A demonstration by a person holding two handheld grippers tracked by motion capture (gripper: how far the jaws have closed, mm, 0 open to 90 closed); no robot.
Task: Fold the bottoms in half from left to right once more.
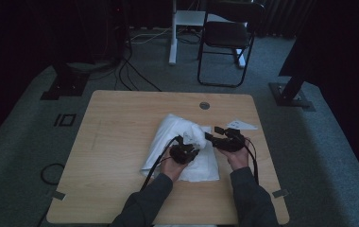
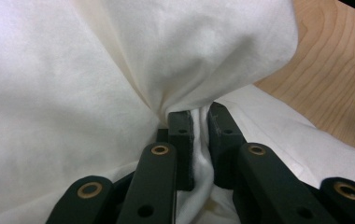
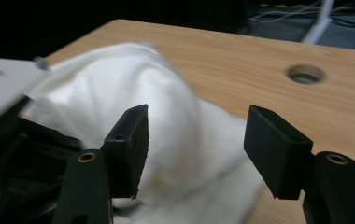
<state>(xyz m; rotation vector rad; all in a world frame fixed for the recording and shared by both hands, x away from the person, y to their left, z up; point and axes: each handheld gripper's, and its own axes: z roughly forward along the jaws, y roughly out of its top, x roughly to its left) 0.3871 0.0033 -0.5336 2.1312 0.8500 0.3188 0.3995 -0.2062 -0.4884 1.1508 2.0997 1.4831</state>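
White cloth (image 1: 183,142) lying mid-bench (image 1: 121,156), just this side of the cable hole (image 1: 204,105), partly folded and bunched.

Left tool (image 2: 200,122) clamped on a pinch of cloth: jaws nearly together, a ridge of fabric squeezed between the pads, rest of cloth pulled into a tent fanning up and away from the pinch. Prob. gripped there to lift a layer clear of the bench so a fold can be carried over or shaken flat.

Right tool (image 3: 196,140) spread wide, nothing between the pads, held just beside the raised hump of cloth on its right side, pointing toward left tool. Looks set to take a second hold close by; two grips wld keep the edge straight instead of letting it sag. Slightly blurred in right gripper view, so exact gap to cloth hard to tell.

Small white paper (image 1: 240,125) flat on bench, right of cloth, apart from it, untouched.

Folding judged mid-way: lower part of cloth flat near front edge, upper part heaped.
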